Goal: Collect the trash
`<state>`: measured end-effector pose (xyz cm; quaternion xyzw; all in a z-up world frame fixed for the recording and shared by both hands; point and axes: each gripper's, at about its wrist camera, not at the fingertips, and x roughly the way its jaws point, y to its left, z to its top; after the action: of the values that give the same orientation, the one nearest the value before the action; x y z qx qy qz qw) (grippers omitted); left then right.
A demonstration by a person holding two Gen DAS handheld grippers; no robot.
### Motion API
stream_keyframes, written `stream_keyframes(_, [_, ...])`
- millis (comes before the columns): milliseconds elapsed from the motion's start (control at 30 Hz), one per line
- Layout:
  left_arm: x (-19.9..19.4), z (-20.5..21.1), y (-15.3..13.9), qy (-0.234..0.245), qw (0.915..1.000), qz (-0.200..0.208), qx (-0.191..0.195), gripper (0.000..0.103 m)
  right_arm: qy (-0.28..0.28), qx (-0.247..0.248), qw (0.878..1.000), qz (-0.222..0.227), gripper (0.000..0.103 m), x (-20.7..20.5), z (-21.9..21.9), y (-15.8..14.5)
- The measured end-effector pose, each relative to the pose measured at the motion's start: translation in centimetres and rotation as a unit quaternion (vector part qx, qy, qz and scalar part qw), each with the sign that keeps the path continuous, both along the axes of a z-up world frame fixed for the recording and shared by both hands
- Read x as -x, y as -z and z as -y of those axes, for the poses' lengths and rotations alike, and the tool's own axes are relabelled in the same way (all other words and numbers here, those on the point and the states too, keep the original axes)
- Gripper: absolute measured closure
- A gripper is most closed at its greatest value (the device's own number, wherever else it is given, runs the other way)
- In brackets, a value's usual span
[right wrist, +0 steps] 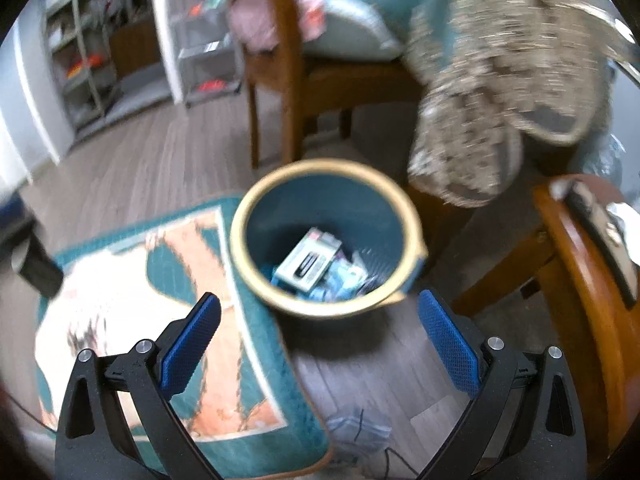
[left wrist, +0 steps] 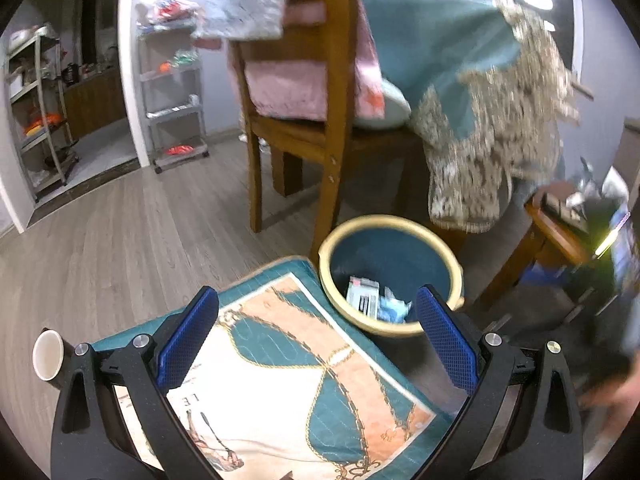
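Observation:
A blue trash bin with a yellow rim [left wrist: 448,256] stands on the floor beside a patterned cushion [left wrist: 304,368]. It holds a grey box [left wrist: 362,296] and blue wrappers [left wrist: 394,308]. In the right wrist view the bin [right wrist: 400,200] sits just ahead, with the box [right wrist: 308,260] and wrappers [right wrist: 344,280] inside. My left gripper [left wrist: 318,320] is open and empty above the cushion, near the bin's rim. My right gripper [right wrist: 320,320] is open and empty, above the bin's near rim. A paper cup [left wrist: 48,354] lies on the floor at the left. A crumpled bluish wrapper [right wrist: 356,432] lies on the floor below my right gripper.
A wooden chair [left wrist: 320,120] with pink cloth stands behind the bin. A teal tablecloth with fringe [left wrist: 480,120] hangs at the right. A wooden stool [right wrist: 580,280] stands at the far right. Grey shelf carts [left wrist: 172,92] stand by the back wall. The floor is grey wood planks.

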<state>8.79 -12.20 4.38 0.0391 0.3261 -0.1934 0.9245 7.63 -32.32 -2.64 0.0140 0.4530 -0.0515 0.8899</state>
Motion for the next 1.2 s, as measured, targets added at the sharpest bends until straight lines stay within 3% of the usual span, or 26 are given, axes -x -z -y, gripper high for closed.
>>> stream_keyframes(133, [1.2,-2.2,-2.4,-0.025,0.9989,0.024,0.03,0.006,-0.082,0.026,0.994,-0.072,0.005,-1.9,-8.5,5.6])
stream_keyframes(233, [2.1,-3.8,-3.3,-0.046,0.9982,0.025,0.03,0.006,-0.171,0.042,0.981,-0.077,0.005,-1.7,-17.9,9.2])
stream_keyframes(333, [2.9,-5.9,-3.5,-0.052,0.9979,0.014,0.037,0.006,-0.236,0.008,0.968,-0.082,0.005,-1.1,-26.4,12.1])
stream_keyframes(467, [3.9,-9.5,-2.5,-0.066,0.9975,0.0,0.026,0.006,-0.261,-0.034,0.961,-0.08,0.005,-0.5,-35.8,14.8])
stream_keyframes(567, [3.9,-11.7,-1.5,-0.084,0.9963,-0.017,0.002,0.006,-0.255,-0.02,0.964,-0.074,0.005,-0.6,-40.4,16.1])
stream_keyframes(833, [3.7,-16.0,-1.3,-0.121,0.9923,-0.024,0.009,0.006,-0.162,-0.038,0.986,-0.011,0.004,-1.3,-45.0,16.3])
stream_keyframes(1067, [3.9,-15.5,-0.9,-0.104,0.994,-0.035,0.007,0.006,-0.165,-0.046,0.985,-0.011,0.004,-0.1,-44.1,16.2])
stream_keyframes(1200, [3.6,-13.8,0.1,-0.086,0.995,-0.04,-0.031,0.006,-0.166,-0.044,0.985,-0.012,0.004,-0.9,-44.7,15.9])
